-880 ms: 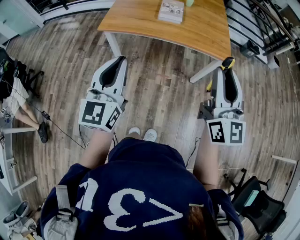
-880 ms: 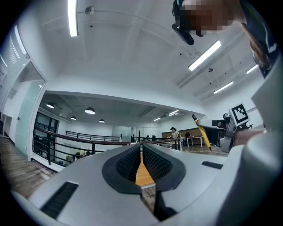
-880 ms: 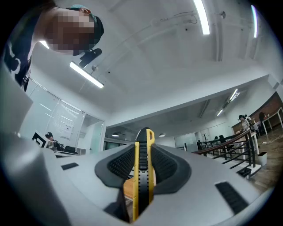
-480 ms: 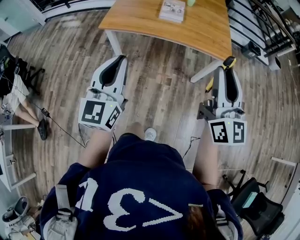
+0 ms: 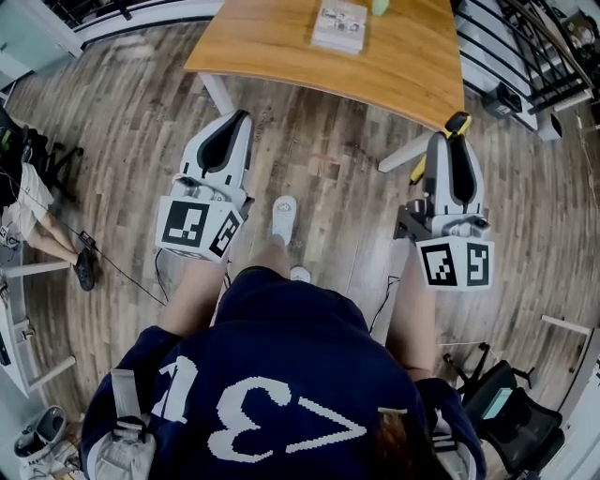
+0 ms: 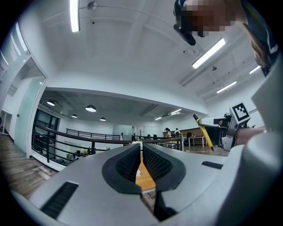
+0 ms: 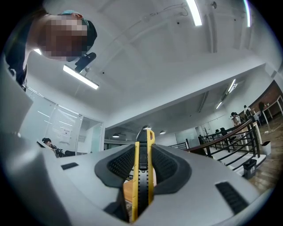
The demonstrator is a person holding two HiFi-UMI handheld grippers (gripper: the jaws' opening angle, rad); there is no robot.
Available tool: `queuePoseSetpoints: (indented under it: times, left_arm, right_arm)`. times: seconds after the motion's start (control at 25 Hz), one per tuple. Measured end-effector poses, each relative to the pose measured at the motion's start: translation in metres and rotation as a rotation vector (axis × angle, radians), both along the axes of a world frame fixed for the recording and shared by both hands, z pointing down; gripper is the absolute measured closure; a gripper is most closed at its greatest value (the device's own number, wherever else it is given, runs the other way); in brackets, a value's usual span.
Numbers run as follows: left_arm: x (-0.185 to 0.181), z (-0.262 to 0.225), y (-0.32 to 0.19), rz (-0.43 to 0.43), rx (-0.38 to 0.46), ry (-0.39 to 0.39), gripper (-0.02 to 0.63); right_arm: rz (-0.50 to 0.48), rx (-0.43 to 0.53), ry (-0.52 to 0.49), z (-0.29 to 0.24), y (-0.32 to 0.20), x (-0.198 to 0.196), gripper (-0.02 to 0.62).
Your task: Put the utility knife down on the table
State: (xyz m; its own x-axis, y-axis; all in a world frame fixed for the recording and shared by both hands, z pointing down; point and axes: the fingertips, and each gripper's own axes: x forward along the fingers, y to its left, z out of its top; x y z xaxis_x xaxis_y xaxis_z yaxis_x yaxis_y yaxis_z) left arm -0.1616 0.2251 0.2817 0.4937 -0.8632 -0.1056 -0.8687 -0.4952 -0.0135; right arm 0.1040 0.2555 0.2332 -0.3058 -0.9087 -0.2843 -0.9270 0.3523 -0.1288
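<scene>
Utility knife (image 7: 142,185) sits clamped in right tool (image 7: 144,154).

in the head view the body of the white-and-grey right gripper (image 5: 456,141) hides most of the yellow-and-black utility knife (image 5: 458,122). the wooden table (image 5: 272,37) and a pale green object (image 5: 379,6) on it run off the top edge; the white booklet (image 5: 339,23) has print too small to read.

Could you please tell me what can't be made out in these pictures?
Knife: head view, mostly hidden under the right gripper.
Green thing: head view, cut off by the top edge.
Booklet on the table: head view, print too small to read.
</scene>
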Motion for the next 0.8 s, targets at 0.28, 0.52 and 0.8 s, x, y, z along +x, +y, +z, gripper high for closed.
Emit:
queuePoseSetpoints:
  times: [0.28, 0.52, 0.8]
  left_arm:
    - [0.004, -0.009, -0.122, 0.040, 0.004, 0.002, 0.578]
    - [0.000, -0.026, -0.220, 0.079, 0.027, -0.001, 0.578]
    - [0.002, -0.026, -0.283, 0.109, 0.011, 0.011, 0.578]
  right_arm:
    - [0.023, 0.006, -0.013, -0.011, -0.116, 0.001, 0.468]
    - [0.055, 0.030, -0.017, -0.028, -0.200, -0.004, 0.468]
    - [0.061, -0.004, -0.009, -0.025, -0.260, -0.007, 0.468]
